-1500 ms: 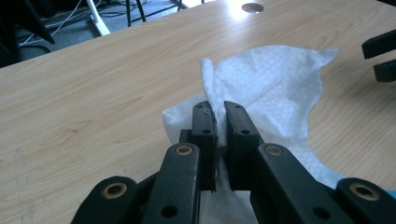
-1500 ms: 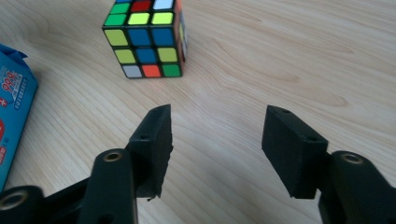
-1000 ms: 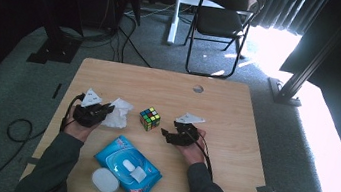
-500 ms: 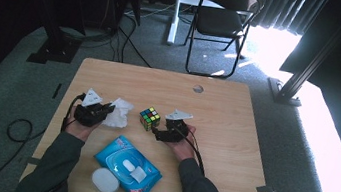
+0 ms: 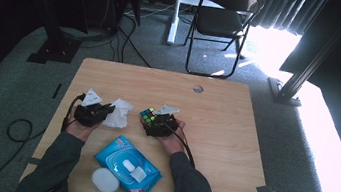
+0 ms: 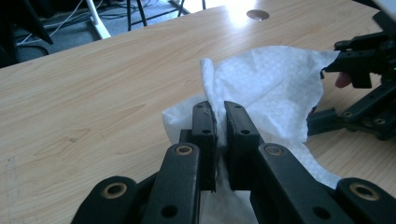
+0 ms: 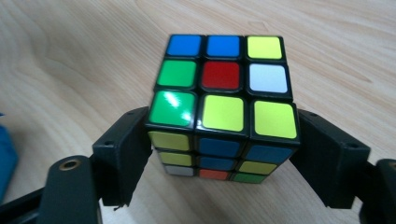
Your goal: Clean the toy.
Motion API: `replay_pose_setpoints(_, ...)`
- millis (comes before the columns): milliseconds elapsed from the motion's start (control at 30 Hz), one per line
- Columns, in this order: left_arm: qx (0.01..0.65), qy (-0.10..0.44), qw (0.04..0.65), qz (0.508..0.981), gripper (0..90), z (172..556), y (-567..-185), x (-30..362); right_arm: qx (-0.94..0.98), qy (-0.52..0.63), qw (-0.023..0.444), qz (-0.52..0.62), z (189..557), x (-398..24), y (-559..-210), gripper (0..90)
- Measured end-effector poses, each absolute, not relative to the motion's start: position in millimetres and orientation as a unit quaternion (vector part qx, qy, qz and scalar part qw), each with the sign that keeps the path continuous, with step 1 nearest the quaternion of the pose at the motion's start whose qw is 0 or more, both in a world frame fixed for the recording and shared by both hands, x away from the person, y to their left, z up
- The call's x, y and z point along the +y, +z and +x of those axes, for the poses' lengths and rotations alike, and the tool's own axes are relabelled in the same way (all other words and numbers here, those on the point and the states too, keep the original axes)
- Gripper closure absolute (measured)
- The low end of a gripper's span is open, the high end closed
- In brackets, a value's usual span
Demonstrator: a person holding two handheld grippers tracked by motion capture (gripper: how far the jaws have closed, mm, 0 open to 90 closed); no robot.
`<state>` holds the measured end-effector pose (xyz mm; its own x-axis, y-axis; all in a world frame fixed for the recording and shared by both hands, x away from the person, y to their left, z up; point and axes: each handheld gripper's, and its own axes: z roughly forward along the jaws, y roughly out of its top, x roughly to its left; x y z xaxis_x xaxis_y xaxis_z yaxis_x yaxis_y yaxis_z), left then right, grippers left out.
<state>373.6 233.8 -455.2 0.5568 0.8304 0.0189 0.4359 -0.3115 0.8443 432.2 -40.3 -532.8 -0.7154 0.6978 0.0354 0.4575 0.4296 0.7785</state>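
The left gripper [image 6: 219,121] pinches a white wipe [image 6: 271,88] upright, ready for wiping, while the right gripper [image 7: 219,154], whose jaws have just been opening, brackets the puzzle cube [image 7: 224,93] on the worktop [image 7: 70,56], seemingly to steady it.

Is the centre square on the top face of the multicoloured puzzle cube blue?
No, on the multicoloured puzzle cube that centre square is red, with blue squares beyond it.

Dark grey-green sleeves [image 5: 61,159] are worn on both forearms at the bottom of the frame. Each black gripper [image 5: 91,113] is topped by a grey three-cornered plate, trailed by a black cable [image 5: 185,146] and studded with brass-ringed screw holes [image 6: 183,150].
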Motion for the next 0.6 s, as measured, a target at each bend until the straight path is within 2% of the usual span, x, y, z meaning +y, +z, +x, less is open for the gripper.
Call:
replay_pose_setpoints(200,0.409,0.228,0.432,0.771,84.2,373.2,-453.4,233.6,0.827,0.411,0.130,0.360,436.8,-37.6,-542.0,29.7)
replay_pose_setpoints(400,0.410,0.225,0.433,0.771,84.2,373.6,-454.5,234.2,0.824,0.413,0.117,0.370,439.8,-39.8,-543.3,30.8)
replay_pose_setpoints(600,0.408,0.223,0.431,0.773,84.3,371.8,-453.8,231.8,0.834,0.405,0.135,0.349,437.5,-40.5,-541.4,33.5)
